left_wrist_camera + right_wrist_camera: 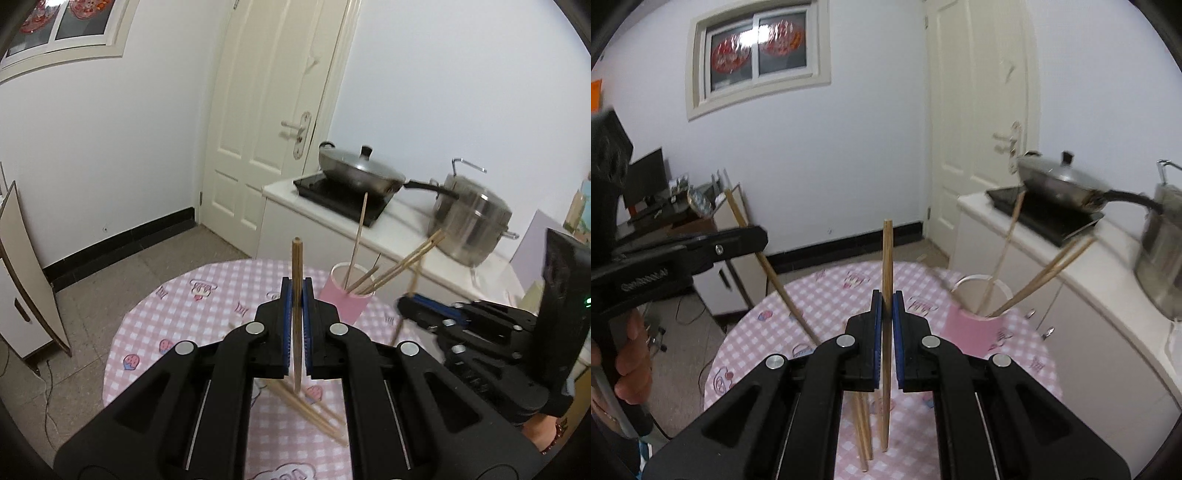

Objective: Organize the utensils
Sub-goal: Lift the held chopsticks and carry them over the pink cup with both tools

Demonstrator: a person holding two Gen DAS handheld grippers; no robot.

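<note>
The left gripper [296,295] clamps a round light-wood chopstick [296,291] between blue ribbed pads, its long axis upright, blunt end up. The right gripper [887,308] pinches another wooden chopstick [887,266] the same way. Ahead and right of both, a pink paper cup [347,295] holds slanted chopsticks on the pink checked tablecloth [207,317]; loose chopsticks [862,428] lie below the jaws.
</note>
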